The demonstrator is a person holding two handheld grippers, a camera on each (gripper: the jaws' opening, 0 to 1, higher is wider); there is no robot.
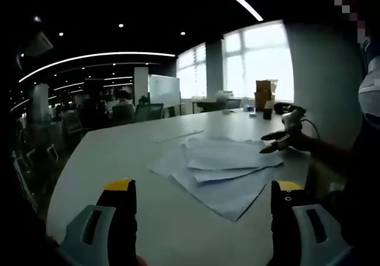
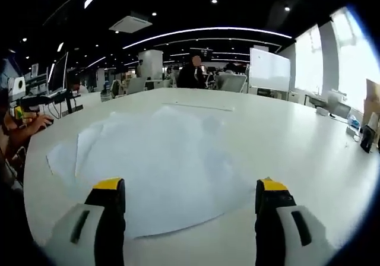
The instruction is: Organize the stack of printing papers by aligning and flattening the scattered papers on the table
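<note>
Several white sheets of paper (image 1: 221, 166) lie fanned and overlapping on the white table (image 1: 119, 159), their edges out of line. My left gripper (image 1: 202, 190) is open, its jaws wide apart and nothing between them, short of the pile's near corner. The right gripper (image 1: 272, 143) reaches in from the right in a hand, jaws slightly apart at the pile's right edge. In the right gripper view the same sheets of paper (image 2: 160, 159) spread across the table (image 2: 297, 141). My right gripper (image 2: 190, 186) is open and empty over their near edge.
A thin white strip (image 2: 197, 106) lies on the table beyond the pile. A cardboard box (image 1: 265, 94) and small items stand at the far end by the windows. A hand (image 2: 27, 126) rests at the table's left edge. Whiteboard (image 2: 270, 69), chairs and a seated person (image 2: 193, 73) stand behind.
</note>
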